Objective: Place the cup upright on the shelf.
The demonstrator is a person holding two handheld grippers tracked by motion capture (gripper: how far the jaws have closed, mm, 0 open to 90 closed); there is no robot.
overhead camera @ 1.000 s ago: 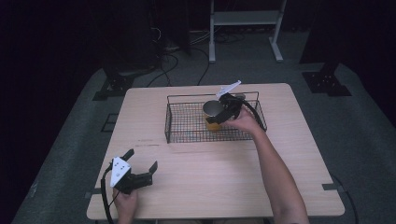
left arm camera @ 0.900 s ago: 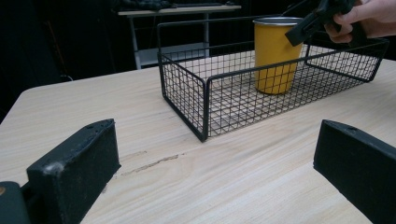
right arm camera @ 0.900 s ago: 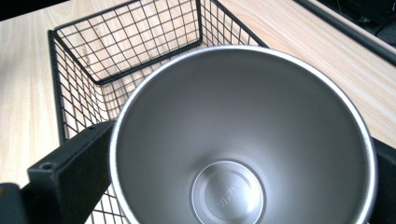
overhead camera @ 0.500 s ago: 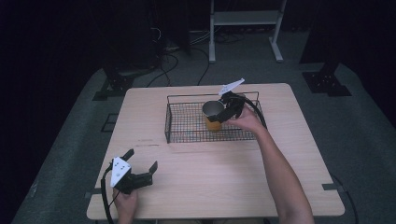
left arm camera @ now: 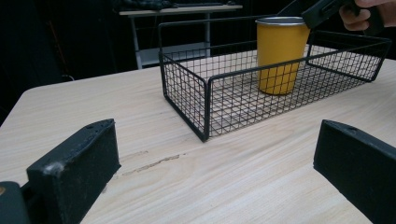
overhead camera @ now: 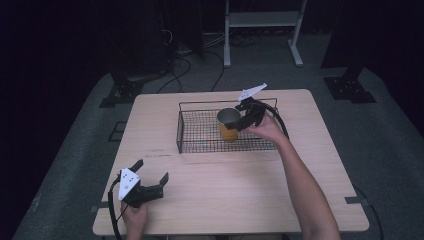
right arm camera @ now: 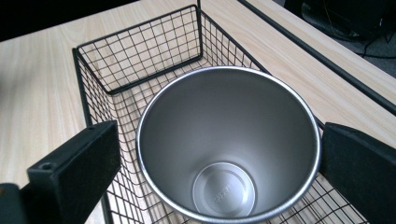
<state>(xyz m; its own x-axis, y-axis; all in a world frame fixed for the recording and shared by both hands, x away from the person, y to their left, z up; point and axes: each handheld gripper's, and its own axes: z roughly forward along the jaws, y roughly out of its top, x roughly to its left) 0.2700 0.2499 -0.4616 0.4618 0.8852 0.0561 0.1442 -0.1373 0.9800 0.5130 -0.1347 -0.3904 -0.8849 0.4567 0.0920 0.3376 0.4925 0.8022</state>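
table (overhead camera: 220, 195) of pale wood, with little on it. near its front-left corner the left gripper (overhead camera: 151, 178) lies low over the bare wood in the person's left hand (overhead camera: 134, 217), jaws spread wide with nothing between them. past the middle, toward the far edge, sits a black wire basket (overhead camera: 195, 145), long side along that edge. inside it, about mid-length, a yellow cup (left arm camera: 279, 56) stands upright — steel-lined, empty. the right gripper (overhead camera: 239, 120) reaches in from the basket's right end, tilted down over the cup's mouth; its jaws stand apart, one on each side of the rim (right arm camera: 228, 142) — whether they touch it i cannot tell.
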